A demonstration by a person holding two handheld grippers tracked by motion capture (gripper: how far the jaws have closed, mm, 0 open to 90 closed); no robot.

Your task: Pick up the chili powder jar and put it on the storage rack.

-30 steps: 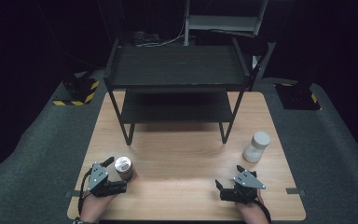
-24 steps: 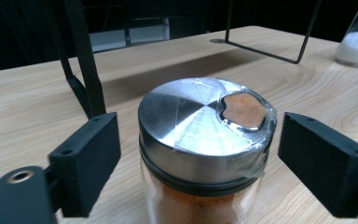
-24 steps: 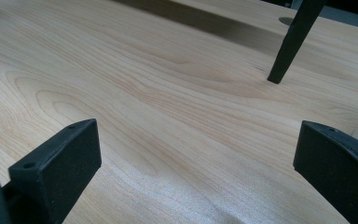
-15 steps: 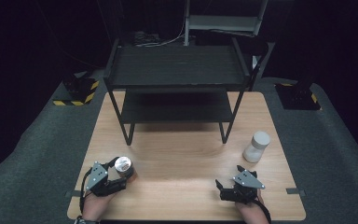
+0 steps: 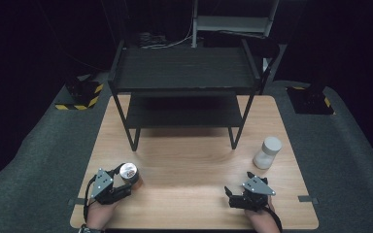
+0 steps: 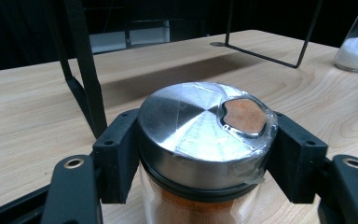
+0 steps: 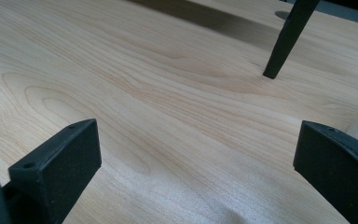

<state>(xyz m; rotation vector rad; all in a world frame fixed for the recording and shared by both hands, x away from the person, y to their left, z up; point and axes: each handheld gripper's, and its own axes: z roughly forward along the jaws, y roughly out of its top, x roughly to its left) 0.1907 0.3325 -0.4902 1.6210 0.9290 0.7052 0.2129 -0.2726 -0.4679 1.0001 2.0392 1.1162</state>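
Near the front left corner of the tabletop (image 5: 194, 160) our left gripper (image 5: 119, 187) has just been closing its jaws, and now they press on both sides of the jar (image 6: 207, 140). The jar stands upright on the wood, with a shiny lid and orange powder inside. Near the front right corner our right gripper (image 5: 233, 196) rests low over bare wood with its jaws wide apart and nothing between them. A white bottle (image 5: 267, 153) stands near the right edge. A black rack (image 5: 184, 73) stands at the back edge.

L gripper (image 5: 121, 182) clamped on spice jar (image 5: 128, 173)
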